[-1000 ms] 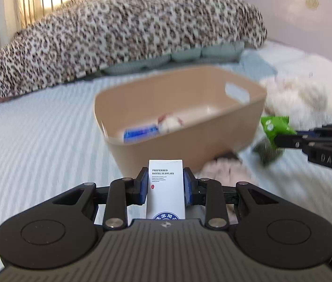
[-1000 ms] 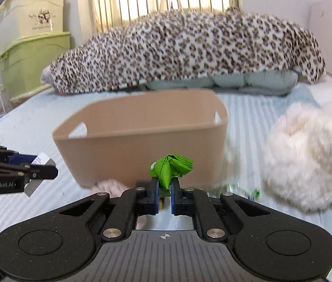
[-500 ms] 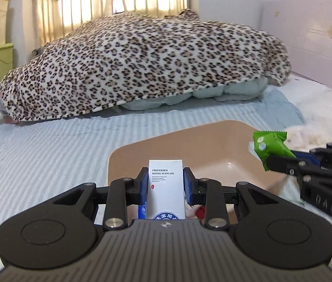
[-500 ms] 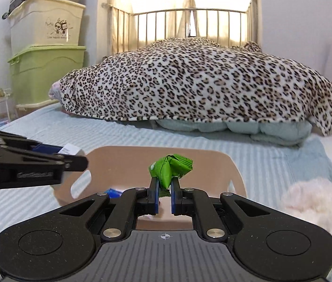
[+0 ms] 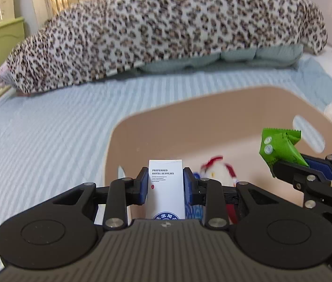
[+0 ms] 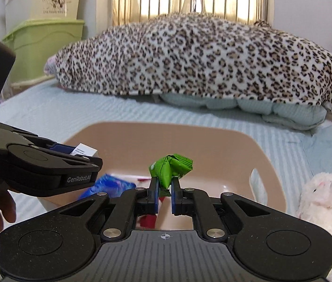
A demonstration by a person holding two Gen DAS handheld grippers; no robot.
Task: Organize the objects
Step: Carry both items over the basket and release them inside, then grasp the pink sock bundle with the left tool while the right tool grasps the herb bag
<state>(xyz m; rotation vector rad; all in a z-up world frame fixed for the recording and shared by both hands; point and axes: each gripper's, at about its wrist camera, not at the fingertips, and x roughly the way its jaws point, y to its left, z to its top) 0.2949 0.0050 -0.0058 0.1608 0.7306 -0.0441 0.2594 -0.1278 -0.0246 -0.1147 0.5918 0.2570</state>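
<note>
A tan plastic bin [image 5: 224, 108] [image 6: 267, 164] sits on the striped bed. My left gripper [image 5: 166, 183] is shut on a white hotel supplies box [image 5: 166, 188] and holds it above the bin's near left side. My right gripper [image 6: 164, 188] is shut on a crumpled green packet [image 6: 170, 169], also above the bin. The packet shows at the right of the left wrist view [image 5: 278, 145]. Inside the bin lie a blue packet [image 6: 105, 184], a small white and red plush [image 5: 217, 171] and something red [image 6: 147, 221].
A leopard-print blanket [image 6: 201, 56] is heaped at the far end of the bed. A white fluffy plush [image 6: 325, 202] lies right of the bin. Green and cream storage boxes [image 6: 39, 35] stand stacked at the left by the bed.
Both grippers have moved forward and down over the bin, so its inside shows closer below them. Each still holds its item.
</note>
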